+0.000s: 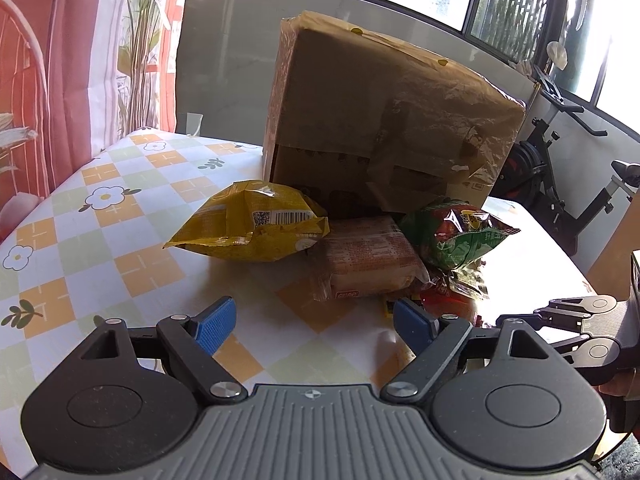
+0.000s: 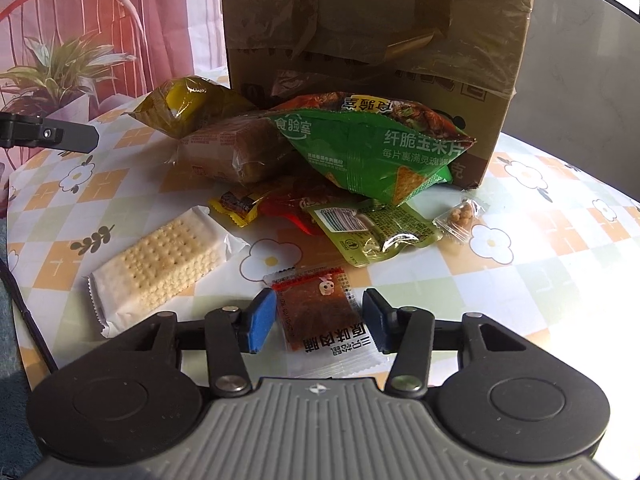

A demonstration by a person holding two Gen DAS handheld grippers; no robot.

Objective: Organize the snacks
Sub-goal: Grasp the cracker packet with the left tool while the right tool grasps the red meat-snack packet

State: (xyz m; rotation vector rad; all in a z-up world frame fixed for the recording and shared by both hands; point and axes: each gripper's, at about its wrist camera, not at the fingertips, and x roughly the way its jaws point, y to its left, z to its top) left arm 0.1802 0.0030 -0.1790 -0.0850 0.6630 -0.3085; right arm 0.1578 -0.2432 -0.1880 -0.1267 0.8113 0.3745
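A pile of snacks lies in front of a cardboard box [image 1: 392, 120] on the checked tablecloth. A yellow bag [image 1: 248, 226], a brown cake pack [image 1: 368, 258] and a green chip bag [image 1: 456, 236] lie side by side. My left gripper [image 1: 316, 324] is open and empty, short of the pile. My right gripper [image 2: 320, 318] is open, its fingers either side of a small meat-jerky packet [image 2: 320, 316] lying on the table. A cracker pack [image 2: 160, 264] lies to its left. The green chip bag [image 2: 372, 148], a green sachet [image 2: 376, 228] and a small nut sachet [image 2: 460, 216] lie beyond.
The cardboard box [image 2: 376, 28] stands upright behind the snacks. An exercise bike [image 1: 560, 168] stands past the table's right edge. A red chair [image 2: 80, 20] and a potted plant [image 2: 52, 72] are at the left. The left gripper's finger [image 2: 52, 136] shows in the right wrist view.
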